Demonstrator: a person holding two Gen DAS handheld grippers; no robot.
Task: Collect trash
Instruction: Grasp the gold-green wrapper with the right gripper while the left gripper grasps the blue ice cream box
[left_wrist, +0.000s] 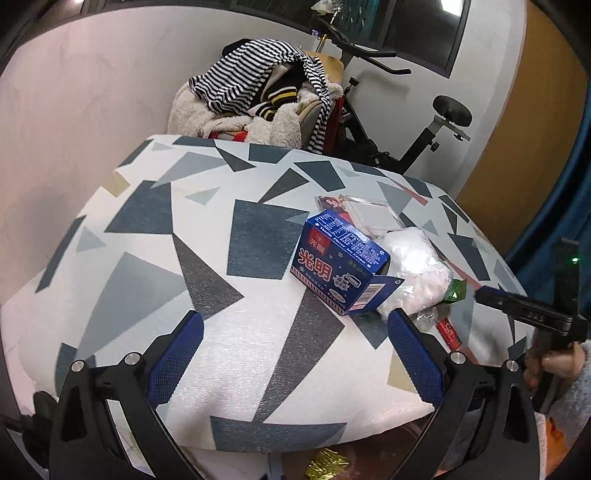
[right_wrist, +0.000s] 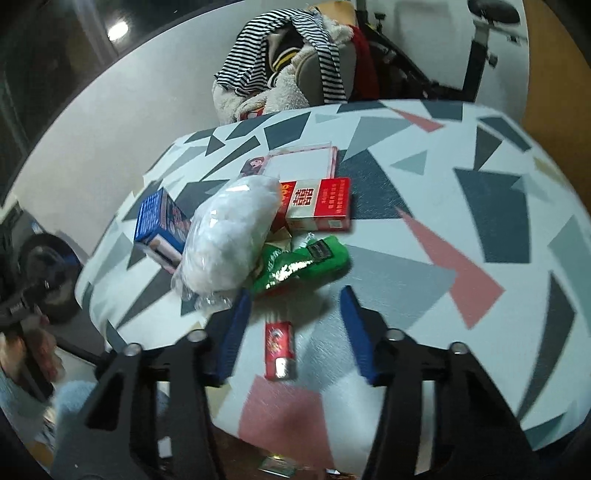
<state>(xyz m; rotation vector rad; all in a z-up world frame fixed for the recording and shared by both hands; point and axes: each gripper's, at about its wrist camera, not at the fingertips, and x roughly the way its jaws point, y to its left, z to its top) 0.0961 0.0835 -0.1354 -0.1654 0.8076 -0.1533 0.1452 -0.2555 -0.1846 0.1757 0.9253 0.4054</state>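
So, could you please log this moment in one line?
left tongs: open, empty | right tongs: open around red lighter | trash pile: on table

My left gripper has matt black plastic arms with bright metal pivot pins, and its blue finger pads carry a fine rough mesh grain; the tablecloth under them is a printed cloth with a woven, faintly sparkling weave. Among the trash, the blue ice cream box is smooth printed card, the clear bag of white stuffing is thin glossy crinkled plastic, and the green wrapper is shiny foil-like film. The red cigarette pack looks glossy, the small red lighter is plastic with a metal end, and far behind lie fleecy and striped knit clothes.
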